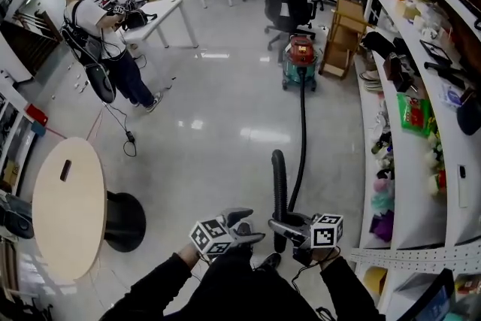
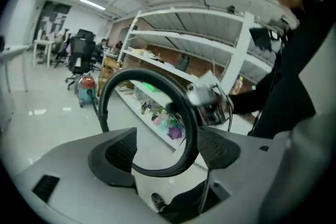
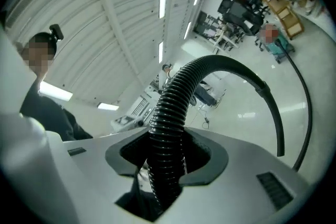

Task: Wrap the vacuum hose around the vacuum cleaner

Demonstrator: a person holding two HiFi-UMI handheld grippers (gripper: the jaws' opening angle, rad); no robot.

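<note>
Between the fingers of the right gripper (image 1: 284,228) stands the ribbed vacuum hose (image 3: 176,97). It is clamped crosswise by both pads. It rises out of the grip, arcs over, and then runs straight away from the fingertips across the floor. The vacuum cleaner (image 1: 301,60) sits at the far end of that line, well apart from both grippers, so the hose's long axis points from the fingers directly at the machine. The left gripper (image 1: 246,228) is just beside the right one, and neither is meaningfully nearer the cleaner. Its fingers stand spread, and a curl of the hose crosses the gap between them, close to one pad but apparently not pinched by either. Both grippers are held low in front of the person's body, the right roughly level and the left tipped downward. Judging from this, wrapping must wait until the slack is carried over to the machine.
</note>
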